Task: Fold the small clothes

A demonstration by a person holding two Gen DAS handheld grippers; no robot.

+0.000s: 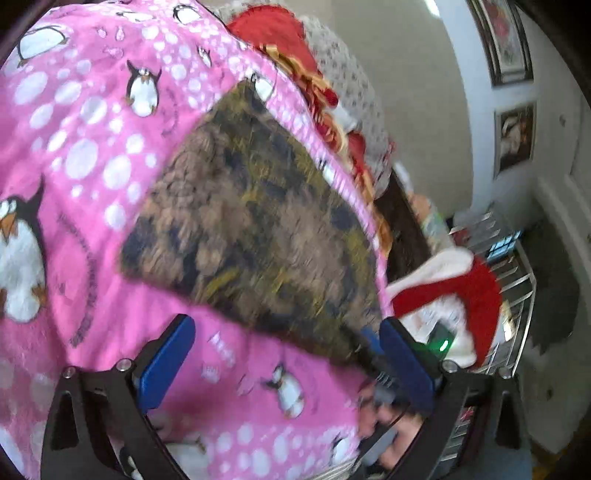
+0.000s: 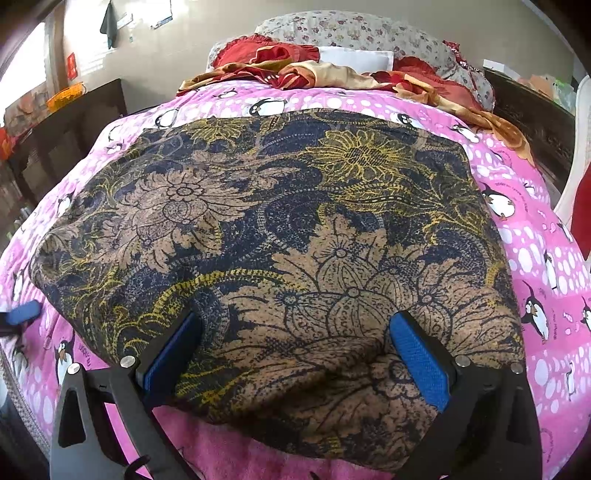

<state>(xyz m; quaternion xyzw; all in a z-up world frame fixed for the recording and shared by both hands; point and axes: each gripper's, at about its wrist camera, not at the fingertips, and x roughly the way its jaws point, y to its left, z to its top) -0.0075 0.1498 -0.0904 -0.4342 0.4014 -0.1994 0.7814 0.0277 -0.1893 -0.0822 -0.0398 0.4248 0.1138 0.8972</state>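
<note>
A brown, navy and yellow floral cloth (image 2: 295, 240) lies spread flat on a pink penguin blanket (image 2: 546, 258) on a bed. My right gripper (image 2: 295, 325) is open, low over the cloth's near edge, with a blue-padded finger on each side of the fabric. In the left wrist view the same cloth (image 1: 251, 229) looks blurred. My left gripper (image 1: 288, 332) is open over the pink blanket (image 1: 92, 166) just off the cloth's corner, holding nothing. The left gripper's blue fingertip (image 2: 22, 312) shows at the left edge of the right wrist view.
Red and gold bedding (image 2: 295, 70) and floral pillows (image 2: 351, 33) are heaped at the head of the bed. A dark cabinet (image 2: 74, 122) stands on the left. A metal rack (image 1: 509, 288) with a red and white cloth (image 1: 461, 291) stands beside the bed.
</note>
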